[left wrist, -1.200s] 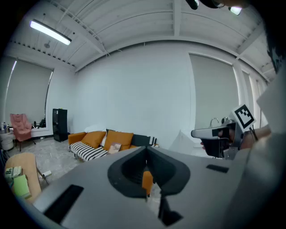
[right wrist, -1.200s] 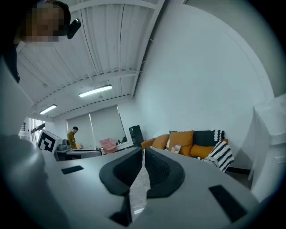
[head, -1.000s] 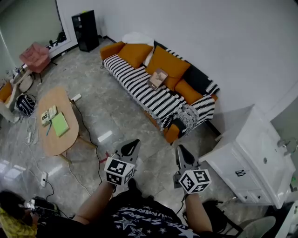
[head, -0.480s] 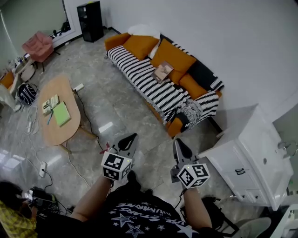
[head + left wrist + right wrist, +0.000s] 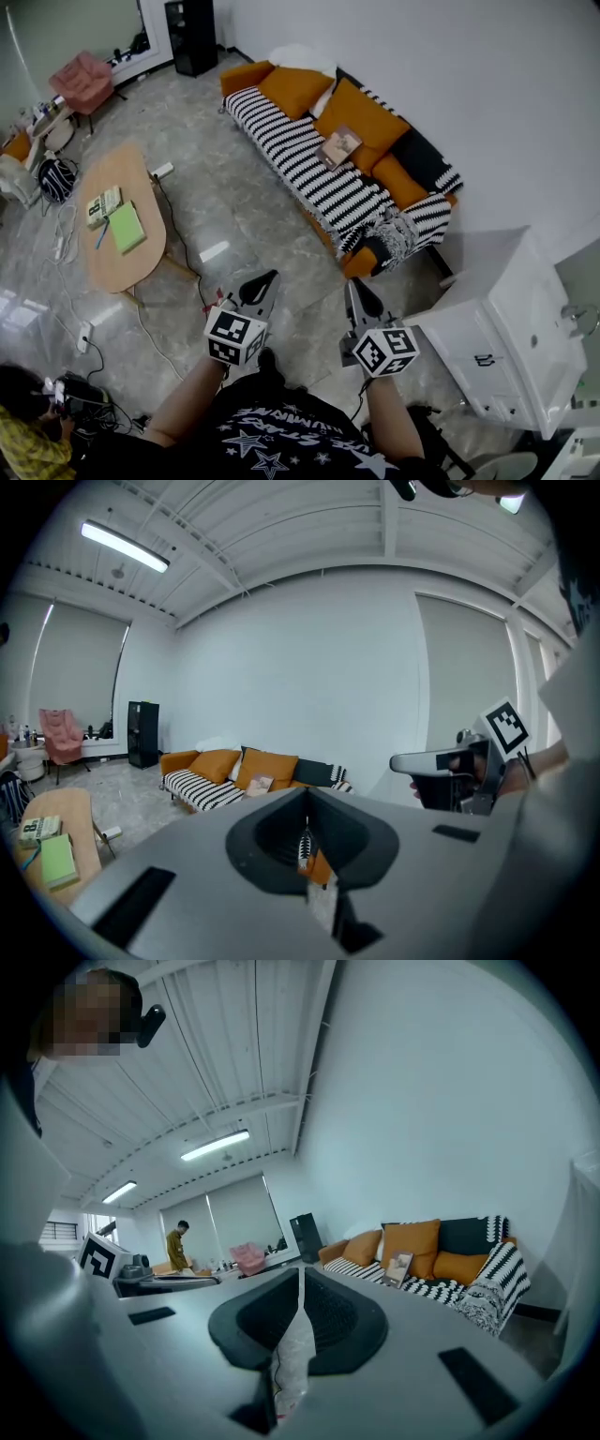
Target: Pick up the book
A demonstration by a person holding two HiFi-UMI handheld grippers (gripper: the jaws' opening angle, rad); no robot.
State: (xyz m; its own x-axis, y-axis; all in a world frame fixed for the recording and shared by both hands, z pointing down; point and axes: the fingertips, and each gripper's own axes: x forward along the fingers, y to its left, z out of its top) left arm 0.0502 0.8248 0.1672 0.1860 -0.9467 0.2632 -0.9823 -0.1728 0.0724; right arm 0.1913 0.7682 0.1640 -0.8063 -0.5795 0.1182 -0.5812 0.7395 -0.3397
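The book (image 5: 339, 147) leans against an orange cushion on the striped sofa (image 5: 309, 178), far ahead of both grippers. It shows small in the left gripper view as the book (image 5: 260, 784) and in the right gripper view as the book (image 5: 400, 1267). My left gripper (image 5: 266, 282) and right gripper (image 5: 355, 290) are held side by side over the floor, pointing toward the sofa. Both are shut with nothing between their jaws.
An oval wooden coffee table (image 5: 117, 267) with a green notebook (image 5: 126, 228) stands to the left, with cables on the floor around it. A white cabinet (image 5: 506, 337) is at the right. A pink chair (image 5: 82, 80) and black speaker (image 5: 195, 36) stand at the back.
Both grippers and the head have moved forward toward the sofa; the sofa and book sit slightly farther right and lower in view. Both jaws stayed shut.
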